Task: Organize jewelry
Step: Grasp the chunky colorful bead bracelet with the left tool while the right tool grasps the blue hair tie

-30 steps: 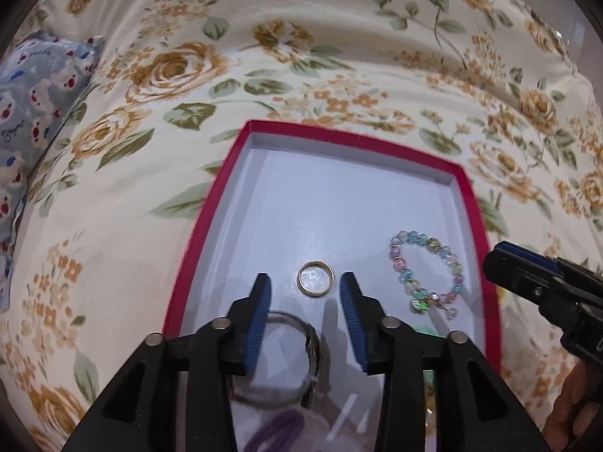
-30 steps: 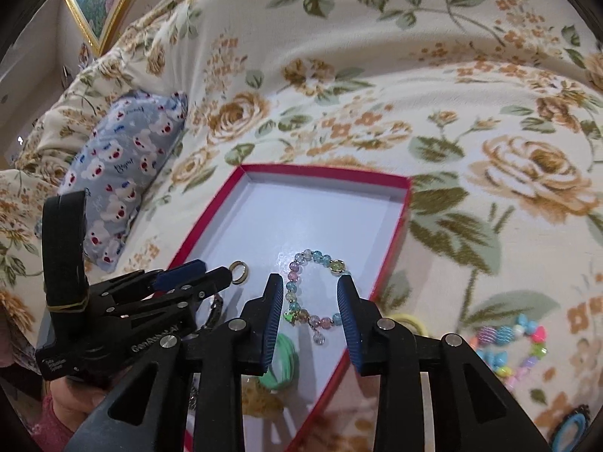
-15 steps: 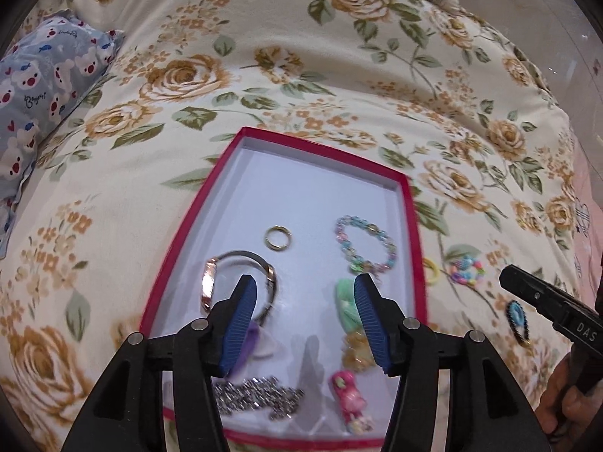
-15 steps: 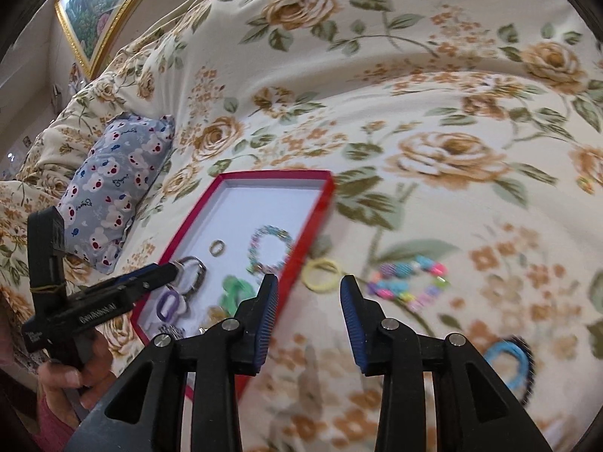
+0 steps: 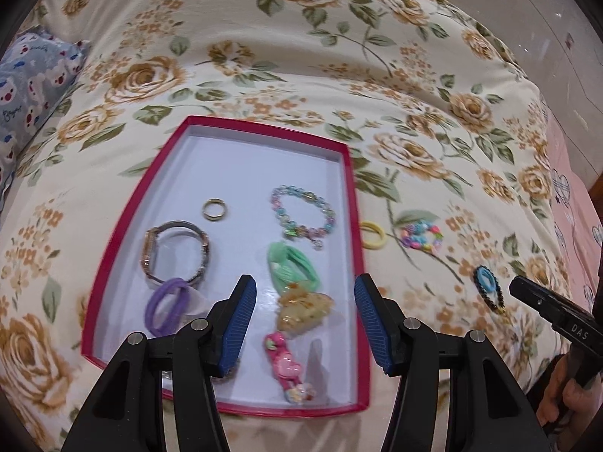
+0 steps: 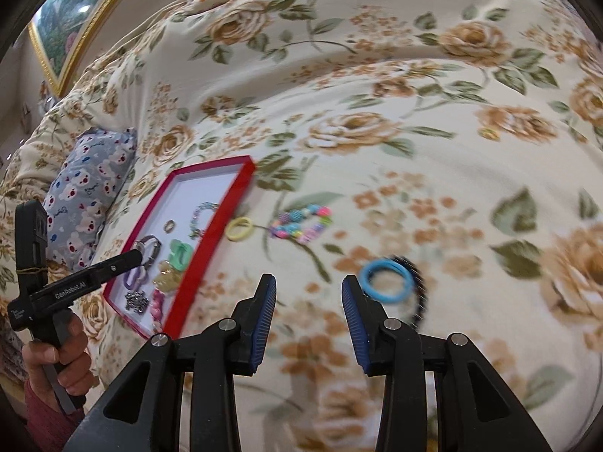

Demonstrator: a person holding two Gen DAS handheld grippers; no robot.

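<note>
The shallow red-rimmed cardboard tray lies on the cream rose-printed bedspread and already holds a thin gold ring, a pastel beaded bracelet, a metal-banded wristwatch, a purple hair tie, a mint-green hair clip, an amber claw clip and a pink character clip. Just right of the tray's right rim a yellow hair loop is seen, then a multicoloured chunky bead bracelet, and nearer, further right, a blue hair tie lying on a black beaded band.

The step in hand is judged to be the pick-up of that blue tie. The right gripper is spread wide and empty, with the tie just beyond its right finger. A slight shift right is advised so the loop is straddled across one side of its rim — not pressed flat into the soft fabric, where cloth or the black band could be pinched too. The left gripper hangs spread and empty over the tray's near half.

Compared with the frames half a second back, the right gripper has been swung further right, away from the tray, and the left one has been drawn back a little — more of the tray's near end is now shown.
</note>
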